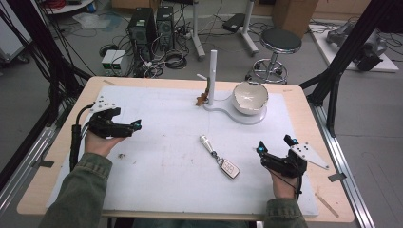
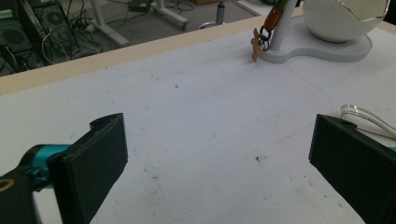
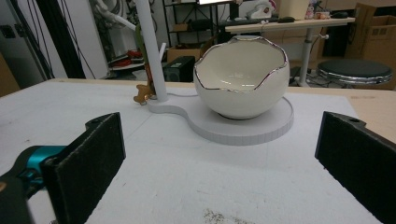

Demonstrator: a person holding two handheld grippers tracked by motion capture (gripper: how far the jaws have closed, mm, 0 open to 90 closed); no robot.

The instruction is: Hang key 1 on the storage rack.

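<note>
A car key fob (image 1: 229,168) on a short chain with a silver cylinder (image 1: 206,143) lies flat mid-table on the white mat (image 1: 161,156). At the back stands a white stand (image 1: 247,117) with an upright pole (image 1: 212,76) and a cracked-egg bowl (image 1: 250,96). A small brown charm (image 1: 202,99) hangs at the pole's foot. My left gripper (image 1: 126,119) rests at the left, open and empty (image 2: 217,158), facing the charm (image 2: 256,43). My right gripper (image 1: 274,145) sits at the front right, open and empty (image 3: 219,172), facing the bowl (image 3: 243,79).
The mat covers most of a wooden table (image 1: 304,95). On the floor behind are computer towers (image 1: 149,28), cables and a round stool (image 1: 280,42). Black frame posts (image 1: 342,61) stand at both sides. A pale glassy piece (image 2: 362,114) peeks past the left gripper's right-hand jaw.
</note>
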